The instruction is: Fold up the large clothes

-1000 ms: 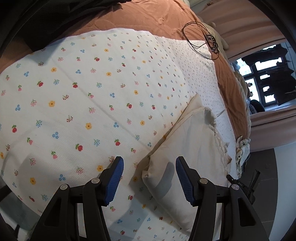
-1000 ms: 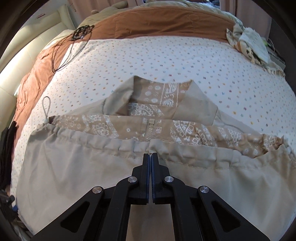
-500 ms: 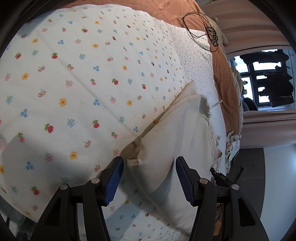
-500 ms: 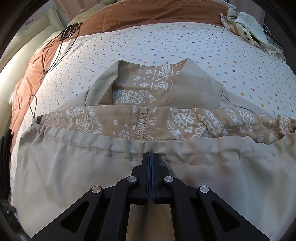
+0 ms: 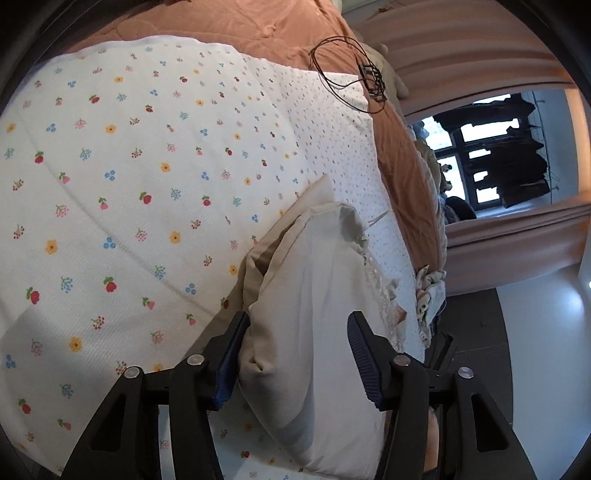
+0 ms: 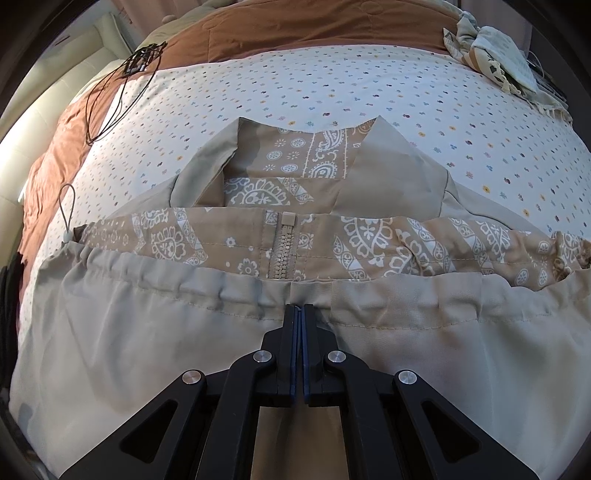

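Note:
A beige jacket (image 6: 147,350) with a paisley lining (image 6: 314,162) and a zipper (image 6: 282,251) lies on the bed, its lower part folded up over the body. My right gripper (image 6: 299,308) is shut on the gathered hem of the jacket, just below the zipper's end. In the left wrist view the same jacket (image 5: 314,295) appears as a thick folded side edge. My left gripper (image 5: 299,328) straddles that edge and its jaws are closing. The left pad touches the cloth, while the right pad stands over it without a clear pinch.
The jacket rests on a white floral bedspread (image 5: 129,203) over a brown quilt (image 5: 258,22). A black cable (image 5: 351,74) lies near the head of the bed. A crumpled cloth (image 6: 498,66) sits at the bed's far corner. A drawstring loop (image 6: 68,206) trails left of the hem.
My left gripper has moved forward over the jacket's folded edge and its jaws have narrowed. The right gripper stays shut on the hem, now lower and closer to the jacket.

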Demonstrator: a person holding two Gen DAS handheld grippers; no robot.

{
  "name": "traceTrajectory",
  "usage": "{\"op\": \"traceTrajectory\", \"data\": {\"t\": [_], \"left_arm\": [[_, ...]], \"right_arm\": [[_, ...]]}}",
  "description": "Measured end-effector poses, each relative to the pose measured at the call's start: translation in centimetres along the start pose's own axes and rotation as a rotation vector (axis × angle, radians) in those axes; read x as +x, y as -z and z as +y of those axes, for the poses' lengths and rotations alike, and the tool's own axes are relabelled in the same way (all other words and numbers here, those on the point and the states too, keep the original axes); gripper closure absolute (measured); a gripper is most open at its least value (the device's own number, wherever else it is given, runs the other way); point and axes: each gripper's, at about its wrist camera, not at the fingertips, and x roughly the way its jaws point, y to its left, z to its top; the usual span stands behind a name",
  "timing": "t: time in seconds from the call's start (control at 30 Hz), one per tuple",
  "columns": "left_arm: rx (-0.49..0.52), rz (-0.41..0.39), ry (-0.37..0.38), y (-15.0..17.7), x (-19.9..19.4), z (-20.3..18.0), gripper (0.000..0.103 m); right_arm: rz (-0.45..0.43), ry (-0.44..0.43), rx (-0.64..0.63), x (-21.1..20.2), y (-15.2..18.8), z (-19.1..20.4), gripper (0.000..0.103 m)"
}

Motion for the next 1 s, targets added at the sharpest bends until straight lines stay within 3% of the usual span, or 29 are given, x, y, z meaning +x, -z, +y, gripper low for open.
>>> {"op": "traceTrajectory", "data": {"t": [0.07, 0.13, 0.23, 0.3, 0.37, 0.43, 0.73, 1.0], "left_arm": [[0.004, 0.037, -0.051, 0.2, 1.0, 0.2, 0.055], [-0.007, 0.082, -0.093, 0.6, 2.5, 1.1, 0.079], [-0.041, 0.073, -0.087, 0.8, 2.9, 1.9, 0.087], [-0.031, 0.067, -0.081, 0.8, 2.4, 1.5, 0.09], [-0.03, 0.055, -0.058, 0.9, 1.7, 1.0, 0.092], [-0.029, 0.044, -0.041, 0.9, 0.9, 0.5, 0.094], [-0.028, -0.015, -0.006, 2.3, -2.8, -0.7, 0.097], [-0.015, -0.05, 0.019, 3.9, -5.5, -1.5, 0.098]], "right_arm": [[0.01, 0.013, 0.001, 0.1, -0.2, 0.1, 0.102], [0.02, 0.022, 0.012, 0.1, -0.3, 0.2, 0.102], [0.03, 0.017, 0.034, -0.2, -0.4, 0.3, 0.099], [0.044, -0.007, 0.059, -1.1, 0.1, 0.1, 0.085], [0.021, -0.032, 0.069, -2.8, 0.9, 0.0, 0.062], [-0.02, -0.026, 0.059, -5.0, 2.1, 0.0, 0.055], [-0.067, -0.129, 0.101, -12.0, 8.8, -1.2, 0.055], [-0.07, -0.213, 0.019, -16.4, 14.4, 0.8, 0.055]]}}
